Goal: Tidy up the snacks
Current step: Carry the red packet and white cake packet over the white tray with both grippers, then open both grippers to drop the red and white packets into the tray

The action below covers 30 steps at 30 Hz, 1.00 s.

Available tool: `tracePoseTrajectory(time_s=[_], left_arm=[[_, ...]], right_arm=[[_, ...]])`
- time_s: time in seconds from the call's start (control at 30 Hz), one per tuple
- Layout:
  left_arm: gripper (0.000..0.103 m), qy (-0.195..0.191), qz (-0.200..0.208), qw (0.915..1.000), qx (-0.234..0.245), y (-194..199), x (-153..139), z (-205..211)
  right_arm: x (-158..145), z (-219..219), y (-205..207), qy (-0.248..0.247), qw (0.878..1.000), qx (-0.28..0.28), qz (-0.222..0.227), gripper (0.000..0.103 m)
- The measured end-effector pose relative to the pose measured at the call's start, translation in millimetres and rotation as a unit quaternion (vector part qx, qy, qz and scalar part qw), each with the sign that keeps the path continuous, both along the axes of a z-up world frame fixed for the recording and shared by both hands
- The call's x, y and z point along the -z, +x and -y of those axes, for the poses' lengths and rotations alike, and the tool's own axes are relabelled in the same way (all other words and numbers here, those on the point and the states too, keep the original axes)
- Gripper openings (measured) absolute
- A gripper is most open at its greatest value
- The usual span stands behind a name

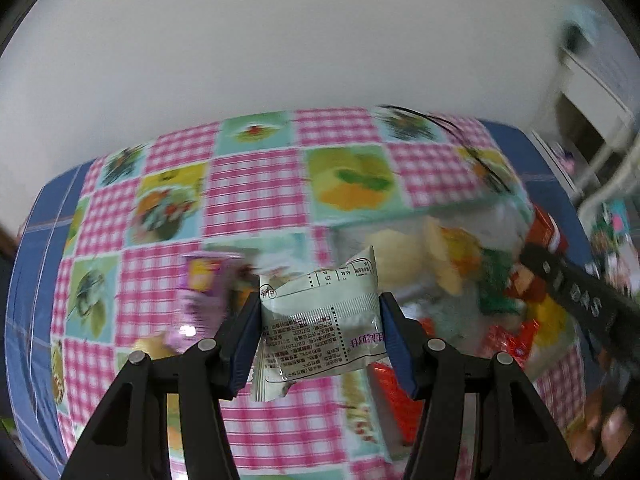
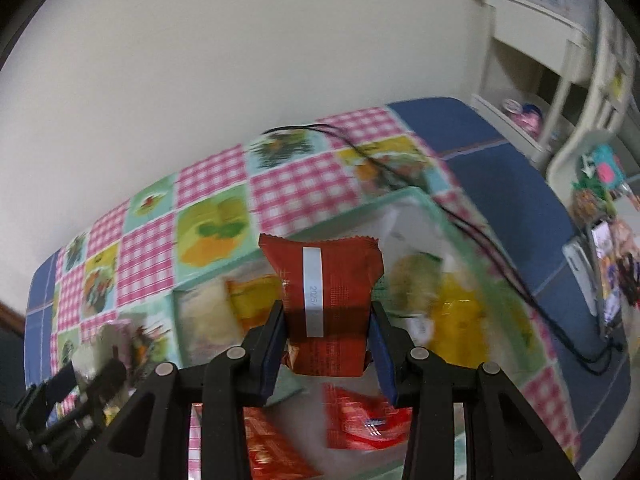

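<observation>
My left gripper [image 1: 320, 336] is shut on a pale green snack packet [image 1: 320, 320] with printed text, held above the checked tablecloth [image 1: 256, 192]. To its right lies a clear tray [image 1: 472, 216] with several snacks; the right gripper [image 1: 536, 256] shows there, holding a red packet [image 1: 546, 228]. In the right wrist view my right gripper [image 2: 326, 344] is shut on that dark red snack packet [image 2: 324, 280], over the green-rimmed tray [image 2: 404, 196] of yellow and red snacks. The left gripper's black frame [image 2: 80, 392] shows at lower left.
A purple cup-shaped snack [image 1: 204, 296] stands on the cloth left of my left gripper. A black cable [image 2: 460, 216] runs over the table's far right. White shelving [image 2: 536, 60] stands beyond the blue table edge [image 2: 500, 184]. A white wall lies behind.
</observation>
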State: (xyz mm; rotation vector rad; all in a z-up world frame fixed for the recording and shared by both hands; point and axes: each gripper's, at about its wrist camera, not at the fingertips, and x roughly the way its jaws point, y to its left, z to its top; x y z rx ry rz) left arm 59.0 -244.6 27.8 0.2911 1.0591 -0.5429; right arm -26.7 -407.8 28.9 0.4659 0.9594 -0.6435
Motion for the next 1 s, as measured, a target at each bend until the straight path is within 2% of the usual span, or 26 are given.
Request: tracePoseTrajectory(time_s=[0.13, 0.33, 0.7, 0.83, 1.0], left_arm=[[0.059, 0.009, -0.003, 0.9991, 0.04, -22.0, 6.6, 28.1], [0.059, 0.02, -0.01, 0.9975, 0.067, -37.2, 17.7, 49.0], [0.061, 0.039, -0.016, 0.9963, 0.075, -40.8, 31.8, 56.8], [0.071, 0.035, -0.02, 0.9963, 0.076, -40.1, 30.1, 56.0], [0.073, 0.027, -0.015, 0.9969, 0.072, -38.5, 22.8, 53.0]], right_arm=[[1.5, 22.5, -18.3, 0.002, 1.0, 0.024, -0.005, 0.042], [6.8, 36.1, -28.1, 0.007, 0.999, 0.032, -0.013, 0.042], [21.7, 32.6, -21.5, 0.019, 0.999, 0.02, -0.028, 0.042], [19.9, 30.7, -20.5, 0.016, 0.999, 0.018, -0.028, 0.042], [18.9, 28.9, -19.1, 0.015, 0.999, 0.017, -0.029, 0.043]])
